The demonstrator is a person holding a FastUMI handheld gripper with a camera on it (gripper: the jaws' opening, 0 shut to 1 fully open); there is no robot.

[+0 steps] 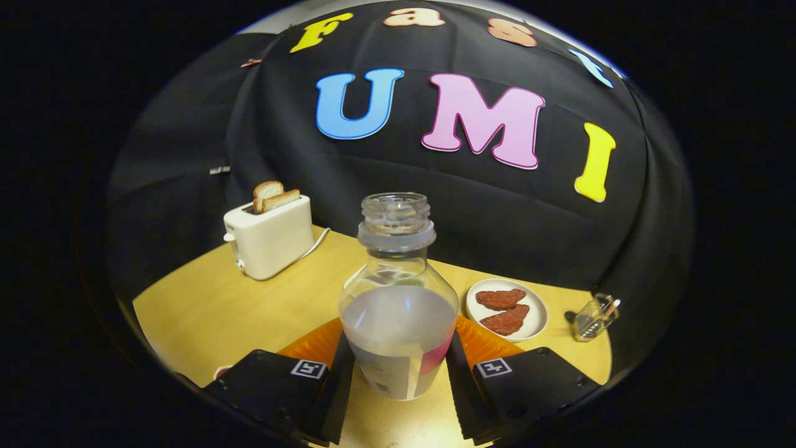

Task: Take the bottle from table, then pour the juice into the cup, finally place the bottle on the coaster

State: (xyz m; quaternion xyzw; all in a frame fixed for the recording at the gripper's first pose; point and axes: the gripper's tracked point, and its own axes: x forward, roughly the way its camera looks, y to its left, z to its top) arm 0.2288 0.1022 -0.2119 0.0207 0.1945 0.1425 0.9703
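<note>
A clear bottle [398, 298] with no cap stands upright between my fingers, about half full of pale cloudy juice, with a label low on its body. My gripper [399, 342] is shut on it: the left finger [339, 386] and the right finger [459, 386] press on its lower sides. An orange ribbed coaster [482, 342] lies just behind and under the bottle, showing on both sides of it. Whether the bottle's base rests on the coaster or hangs above it I cannot tell.
On the wooden table [205, 305], a white toaster [270, 239] with two bread slices stands beyond the fingers to the left. A white plate [535, 323] with two reddish pieces lies to the right. Further right is a small clear container [594, 317] near the table's edge.
</note>
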